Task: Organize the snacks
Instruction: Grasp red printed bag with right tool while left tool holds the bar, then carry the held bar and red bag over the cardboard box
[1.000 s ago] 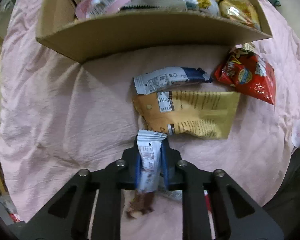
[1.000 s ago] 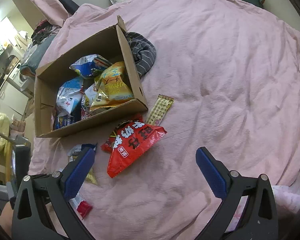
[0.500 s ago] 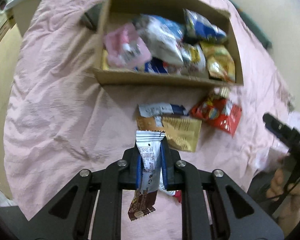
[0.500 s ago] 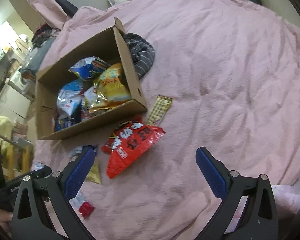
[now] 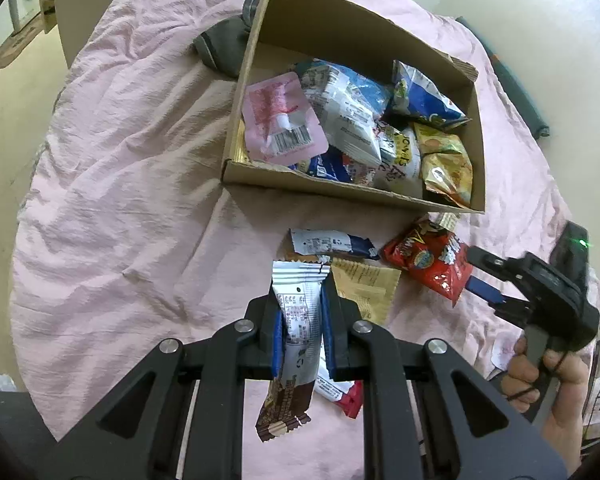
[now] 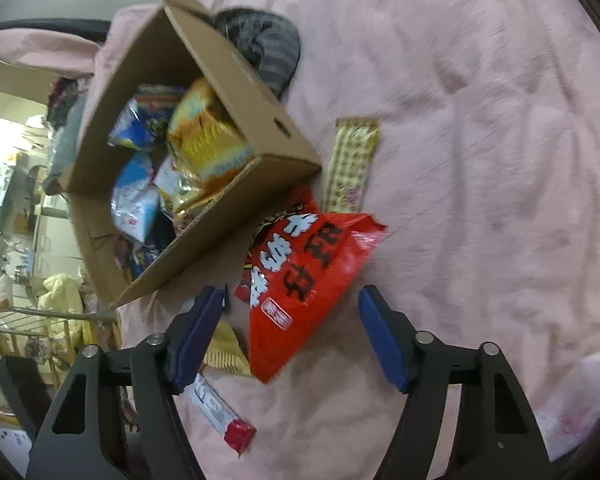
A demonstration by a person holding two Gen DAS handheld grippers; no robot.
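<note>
My left gripper (image 5: 302,320) is shut on a white and brown snack bar (image 5: 296,320), held above the pink bedspread short of the cardboard box (image 5: 340,186). The box holds several snack bags. My right gripper (image 6: 292,320) is open, its jaws on either side of a red chip bag (image 6: 300,272) lying by the box corner (image 6: 220,216); it also shows in the left wrist view (image 5: 484,284). A white and blue bar (image 5: 332,242) and a tan packet (image 5: 364,284) lie in front of the box.
A checked yellow bar (image 6: 352,160) lies right of the box. A white and red bar (image 6: 220,416) lies near my right gripper's left finger. A grey striped cloth (image 6: 268,48) sits behind the box. The bed edge and floor are at the left (image 5: 4,92).
My left gripper rose and pulled back with the bar, so the whole box now shows. My right gripper moved down and forward to the red bag and its jaws narrowed.
</note>
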